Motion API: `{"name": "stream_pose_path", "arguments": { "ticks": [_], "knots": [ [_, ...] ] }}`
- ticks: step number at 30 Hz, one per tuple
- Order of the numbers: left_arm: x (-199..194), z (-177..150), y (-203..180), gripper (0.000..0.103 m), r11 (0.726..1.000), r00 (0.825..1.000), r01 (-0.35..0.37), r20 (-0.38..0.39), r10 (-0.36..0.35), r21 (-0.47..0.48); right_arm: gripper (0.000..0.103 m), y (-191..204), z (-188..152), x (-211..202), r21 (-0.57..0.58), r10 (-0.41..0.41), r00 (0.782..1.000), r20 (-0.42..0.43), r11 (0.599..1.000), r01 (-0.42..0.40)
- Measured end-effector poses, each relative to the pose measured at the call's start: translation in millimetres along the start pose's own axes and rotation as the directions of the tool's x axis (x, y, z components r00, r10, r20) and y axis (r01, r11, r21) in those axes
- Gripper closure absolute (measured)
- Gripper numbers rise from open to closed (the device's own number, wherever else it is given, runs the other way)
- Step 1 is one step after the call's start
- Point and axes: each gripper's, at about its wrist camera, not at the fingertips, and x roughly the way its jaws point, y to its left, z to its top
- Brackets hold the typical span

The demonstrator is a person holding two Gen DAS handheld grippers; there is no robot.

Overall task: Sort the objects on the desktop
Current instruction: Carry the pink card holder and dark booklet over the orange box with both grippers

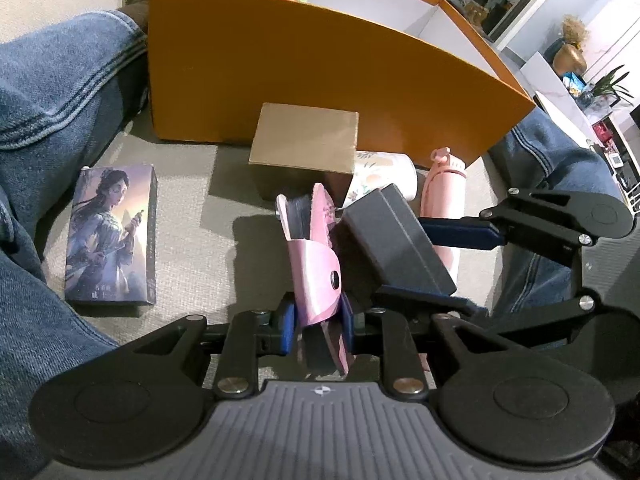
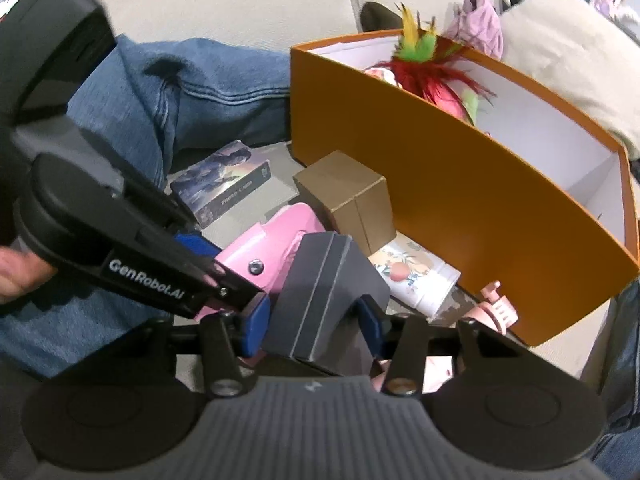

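Observation:
My left gripper [image 1: 318, 320] is shut on a pink snap pouch [image 1: 314, 264] and holds it upright; the pouch also shows in the right wrist view [image 2: 256, 248]. My right gripper [image 2: 310, 322] is shut on a dark grey box [image 2: 324, 292], right beside the pouch; the box shows in the left wrist view [image 1: 394, 240]. Behind them lie a gold-brown box [image 1: 306, 138], a floral cup [image 1: 384, 172] on its side and a pink bottle [image 1: 442, 196]. An illustrated card box [image 1: 112, 236] lies to the left.
A large orange box [image 1: 320, 68] with white inside stands at the back and holds a red and green feathered toy [image 2: 436, 68]. Legs in blue jeans [image 1: 52, 92] flank the grey sofa surface on both sides.

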Motion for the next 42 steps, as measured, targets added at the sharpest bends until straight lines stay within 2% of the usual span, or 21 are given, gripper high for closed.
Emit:
{"name": "stream_pose_path", "arguments": {
  "ticks": [5, 8, 10, 12, 15, 17, 19, 22, 27, 33, 36, 42],
  "knots": [
    [-1.8, -0.6, 1.9, 0.077, 1.000, 1.000, 0.004, 0.006, -0.004, -0.014, 0.051, 3.0, 2.4, 2.6, 0.026, -0.014, 1.000, -0.022, 1.000, 0.015],
    [-6.6, -1.2, -2.7, 0.077, 1.000, 1.000, -0.007, 0.028, 0.007, 0.015, 0.057, -0.4, 1.6, -1.2, 0.060, -0.066, 0.996, -0.055, 0.996, 0.070],
    [-7.6, -1.2, -6.9, 0.077, 0.999, 0.999, -0.004, 0.034, 0.003, 0.038, 0.058, -8.0, -0.2, -5.3, 0.100, -0.076, 0.995, -0.059, 0.992, 0.082],
    [-7.1, -1.5, -14.6, 0.077, 0.997, 0.999, -0.003, 0.036, 0.000, 0.079, 0.064, -15.4, -1.5, -4.7, 0.134, -0.093, 0.993, -0.077, 0.986, 0.103],
    [-1.9, -1.1, -21.8, 0.077, 0.994, 0.999, -0.024, 0.027, 0.021, 0.106, 0.065, -21.7, -3.0, -0.6, 0.179, -0.073, 0.994, -0.077, 0.980, 0.086],
    [-0.5, -0.8, -19.5, 0.078, 0.994, 0.998, -0.053, 0.026, 0.051, 0.092, 0.066, -21.0, -2.9, -0.7, 0.185, -0.076, 0.995, -0.068, 0.979, 0.087],
    [-1.8, -0.9, -14.6, 0.079, 0.997, 0.999, -0.042, 0.024, 0.040, 0.069, 0.066, -21.9, -2.8, -3.6, 0.197, -0.079, 0.995, -0.062, 0.976, 0.090],
    [-8.6, -2.0, -16.1, 0.081, 0.994, 0.998, -0.055, 0.040, 0.052, 0.091, 0.067, -27.6, -2.2, -14.2, 0.230, -0.071, 0.997, -0.039, 0.970, 0.078],
    [-25.2, 3.6, -12.3, 0.082, 0.998, 0.998, 0.047, 0.037, -0.048, 0.035, 0.067, -41.5, 3.7, -38.7, 0.301, -0.019, 0.999, 0.029, 0.953, 0.009],
    [-65.5, 14.6, -24.4, 0.082, 0.995, 0.988, 0.076, 0.130, -0.083, 0.058, 0.067, -56.5, 17.7, -76.1, 0.359, 0.022, 0.989, 0.149, 0.930, -0.075],
    [-85.2, 30.3, -31.6, 0.082, 0.992, 0.976, 0.095, 0.187, -0.109, 0.083, 0.067, -61.7, 30.3, -93.8, 0.351, -0.018, 0.979, 0.204, 0.935, -0.056],
    [-105.3, 72.7, -50.2, 0.082, 0.990, 0.952, 0.034, 0.296, -0.074, 0.137, 0.067, -84.3, 58.2, -113.8, 0.377, -0.116, 0.953, 0.281, 0.926, 0.002]
  ]
}}
